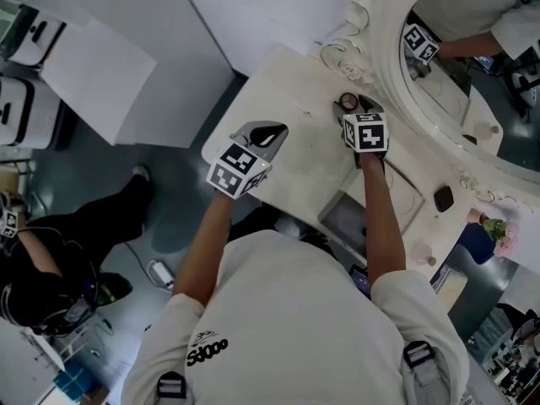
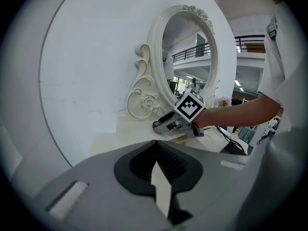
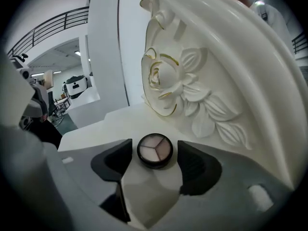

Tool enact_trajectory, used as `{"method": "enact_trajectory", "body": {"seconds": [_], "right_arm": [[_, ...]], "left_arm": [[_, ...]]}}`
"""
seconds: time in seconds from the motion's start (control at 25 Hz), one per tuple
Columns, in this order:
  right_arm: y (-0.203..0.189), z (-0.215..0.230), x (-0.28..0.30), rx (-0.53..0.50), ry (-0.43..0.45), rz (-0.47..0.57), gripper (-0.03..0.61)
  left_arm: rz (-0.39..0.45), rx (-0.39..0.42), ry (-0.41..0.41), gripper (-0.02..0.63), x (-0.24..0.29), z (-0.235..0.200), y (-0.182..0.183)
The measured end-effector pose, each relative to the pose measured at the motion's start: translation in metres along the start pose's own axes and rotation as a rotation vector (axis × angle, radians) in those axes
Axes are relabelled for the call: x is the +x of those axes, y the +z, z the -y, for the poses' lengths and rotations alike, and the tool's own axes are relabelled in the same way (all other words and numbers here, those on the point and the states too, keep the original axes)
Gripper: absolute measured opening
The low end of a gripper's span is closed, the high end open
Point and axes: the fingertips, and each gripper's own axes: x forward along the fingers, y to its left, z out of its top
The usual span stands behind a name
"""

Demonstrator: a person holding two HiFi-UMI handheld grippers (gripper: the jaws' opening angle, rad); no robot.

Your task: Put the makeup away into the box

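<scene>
A round black compact with three pale powder shades lies on the white vanity top, close to the carved mirror frame. My right gripper stands open around it, one pad on each side and neither pressing on it. From the head view, the right gripper is at the far end of the tabletop with the compact at its tips. My left gripper hovers shut and empty over the table's left part. Its own view shows the jaws together and the right gripper ahead.
An open grey compartment is set in the tabletop near my body. A small black object lies at the right by the oval mirror. A person in black sits on the floor at the left.
</scene>
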Motion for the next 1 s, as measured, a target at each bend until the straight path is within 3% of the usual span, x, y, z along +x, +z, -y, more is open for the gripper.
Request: {"method": "enact_trajectory", "body": {"seconds": [0.12,0.52,0.84,1.0], "right_arm": [[0.001,-0.004,0.000,-0.014,0.011,0.000,0.218],[-0.001,-0.009,-0.034,0.028,0.005,0.027,0.216],[-0.005,0.005,-0.126,0.031,-0.094,0.134,0.216],[-0.016,0.017,-0.184,0.084,-0.187,0.195,0.216]], "left_arm": [[-0.007,0.008,-0.015,0.018,0.001,0.007,-0.003],[0.018,0.078,-0.045,0.018,-0.012,0.028,0.015],[0.063,0.137,-0.133,0.018,-0.003,0.060,0.044],[0.084,0.193,-0.226,0.018,0.010,0.087,0.062]]}}
